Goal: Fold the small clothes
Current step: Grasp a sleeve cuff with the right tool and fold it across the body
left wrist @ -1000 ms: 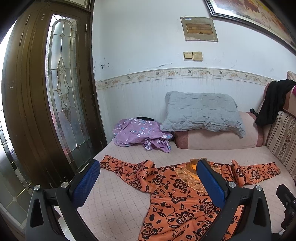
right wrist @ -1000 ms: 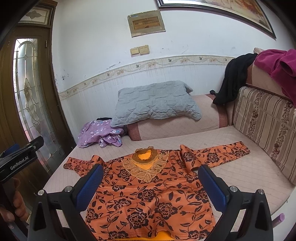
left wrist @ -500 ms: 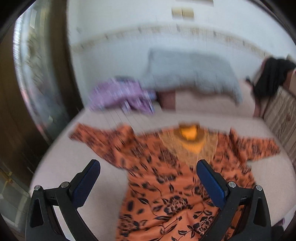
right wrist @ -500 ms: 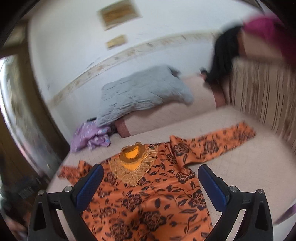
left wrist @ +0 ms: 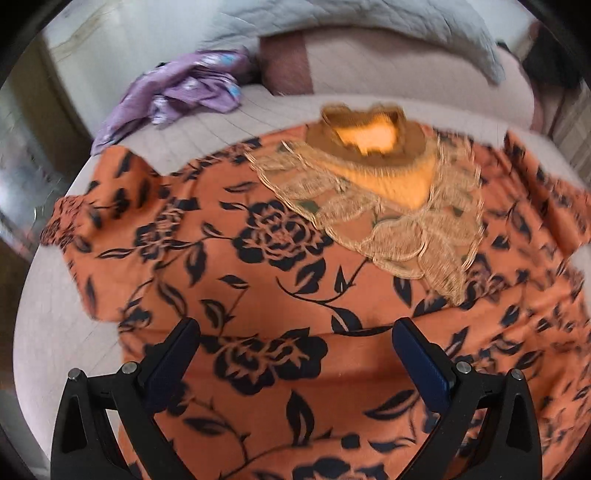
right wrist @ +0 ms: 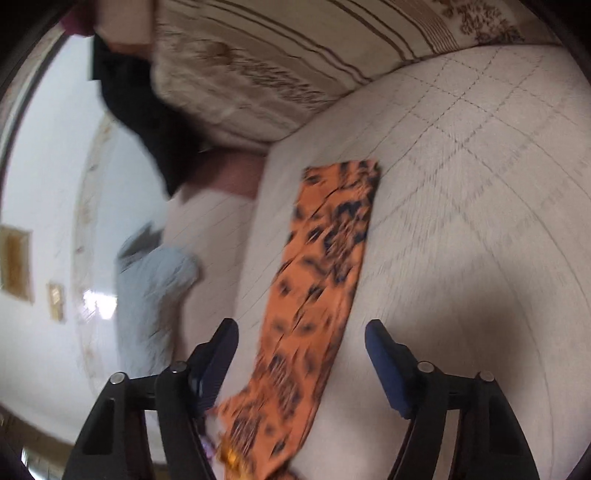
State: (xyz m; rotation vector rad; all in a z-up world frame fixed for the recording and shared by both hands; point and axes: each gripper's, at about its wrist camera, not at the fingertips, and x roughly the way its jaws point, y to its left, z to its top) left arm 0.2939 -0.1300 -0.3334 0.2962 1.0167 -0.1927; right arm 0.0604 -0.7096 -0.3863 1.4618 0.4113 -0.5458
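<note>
Blouse (left wrist: pixel 280 258) in orange with black roses, spread flat on the bed (right wrist: pixel 480 221).
Left gripper (left wrist: pixel 295 354) hangs over its body, fingers apart, grasping nothing; right gripper (right wrist: pixel 301 354) has just been narrowing, its fingers straddling the sleeve (right wrist: pixel 325 266) without pinching it.

A crumpled purple floral garment (left wrist: pixel 184 88) and grey quilted pillow (left wrist: pixel 369 18) lie far beyond the jaws.

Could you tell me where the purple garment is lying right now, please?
In the left wrist view, the purple garment lies crumpled at the upper left on the bed, beyond the orange floral top's sleeve and left of the pink bolster.
</note>
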